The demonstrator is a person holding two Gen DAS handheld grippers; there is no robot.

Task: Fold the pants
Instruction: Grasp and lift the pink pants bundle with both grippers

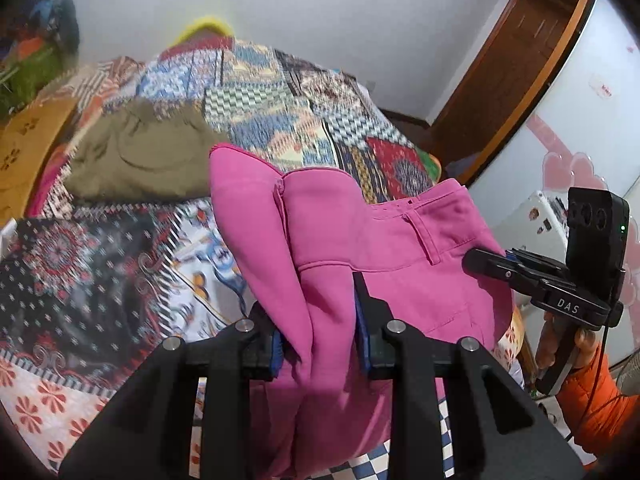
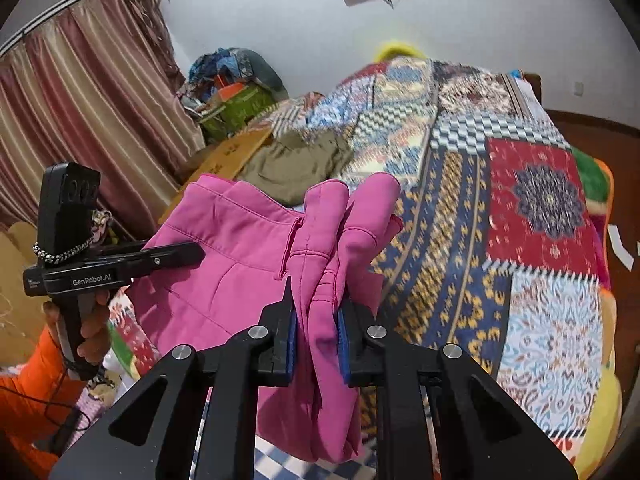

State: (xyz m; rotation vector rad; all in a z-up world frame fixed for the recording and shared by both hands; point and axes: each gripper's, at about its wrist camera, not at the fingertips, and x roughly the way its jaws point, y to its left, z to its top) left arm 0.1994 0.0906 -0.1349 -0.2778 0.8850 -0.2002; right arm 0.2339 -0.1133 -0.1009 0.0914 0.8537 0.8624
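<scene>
Both grippers have the bright pink fabric pants (image 1: pixel 360 248) lifted up off the bed, over the near edge of the colourful patchwork-print bedspread (image 1: pixel 280 112). The left gripper (image 1: pixel 320 336) is clamped on a bunched fold of the cloth, and the right gripper (image 2: pixel 316 332) pinches another bunch. A crumpled olive-green garment (image 2: pixel 300 164) lies further back on the left.
</scene>
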